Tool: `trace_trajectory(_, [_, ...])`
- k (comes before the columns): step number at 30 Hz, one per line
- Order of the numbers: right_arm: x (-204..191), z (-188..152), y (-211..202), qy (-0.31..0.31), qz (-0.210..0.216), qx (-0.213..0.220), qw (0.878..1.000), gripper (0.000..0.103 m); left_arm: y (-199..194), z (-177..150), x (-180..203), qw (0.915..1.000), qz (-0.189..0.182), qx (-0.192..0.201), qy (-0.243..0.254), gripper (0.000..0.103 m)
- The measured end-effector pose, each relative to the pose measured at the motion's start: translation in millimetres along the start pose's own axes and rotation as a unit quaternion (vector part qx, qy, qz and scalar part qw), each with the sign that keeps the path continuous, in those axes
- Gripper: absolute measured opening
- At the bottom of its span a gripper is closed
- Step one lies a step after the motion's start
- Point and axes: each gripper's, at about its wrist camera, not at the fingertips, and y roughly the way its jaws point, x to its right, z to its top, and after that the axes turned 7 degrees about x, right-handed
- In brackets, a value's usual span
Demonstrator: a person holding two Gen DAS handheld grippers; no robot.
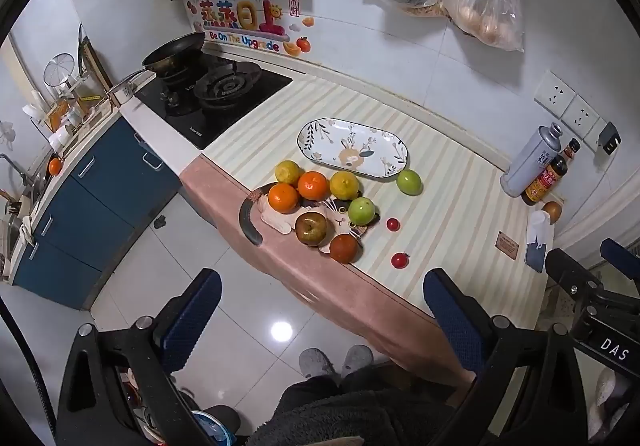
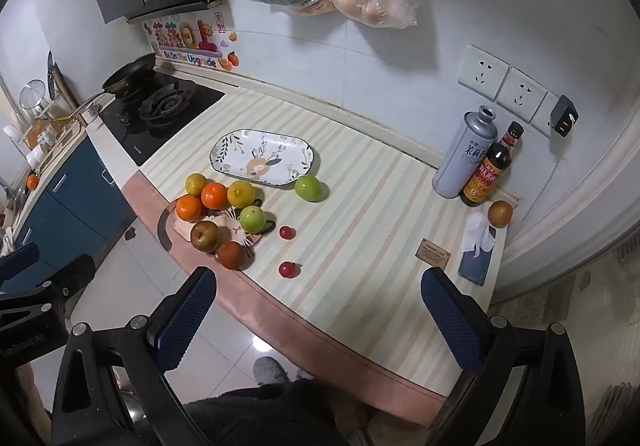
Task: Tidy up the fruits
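My left gripper [image 1: 322, 310] hangs above the near edge of the surface [image 1: 452, 182], its fingers [image 1: 198, 310] spread wide with nothing between them. My right gripper [image 2: 318, 310] is the same: fingers [image 2: 448, 310] wide apart and empty, tilted down toward the striped surface.

In the left wrist view the fruits sit at centre frame. A cat-patterned plate [image 1: 250, 220] at the surface's near edge carries two oranges [image 1: 313, 185], two yellow citrus [image 1: 344, 185], a green apple [image 1: 361, 211], a brown pear [image 1: 311, 229] and a dark red fruit [image 1: 343, 248], all crowded together. A second green apple [image 1: 409, 182] lies just beside the right end of an empty oval plate [image 1: 316, 134], which sits above the pile. Two cherry tomatoes [image 1: 393, 224] lie loose on the surface, right of the pile and apart from each other.

At the right of the frame stand a grey can [image 1: 530, 160] and a dark sauce bottle [image 1: 546, 178], with another brown fruit [image 1: 553, 211] just below them. A gas hob [image 1: 224, 94] with a frying pan [image 1: 176, 52] fills the upper left.
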Motion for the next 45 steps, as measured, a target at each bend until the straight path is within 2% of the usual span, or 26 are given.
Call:
trace_trajectory(28, [-13,2,2,-0.009,0.007,0.001,1.0,0.103,-2,0,-1,1.0,-0.001,0.001,-0.002,0.103])
trace_trajectory(39, [-16,2,3,-0.01,0.006,0.005,1.0,0.103,-7,14,-2,1.0,0.001,0.004,-0.001,0.103])
trace_trajectory(45, [-16,3,4,-0.01,0.006,0.006,1.0,0.103,0,8,-8,1.0,-0.001,0.003,-0.005,0.103])
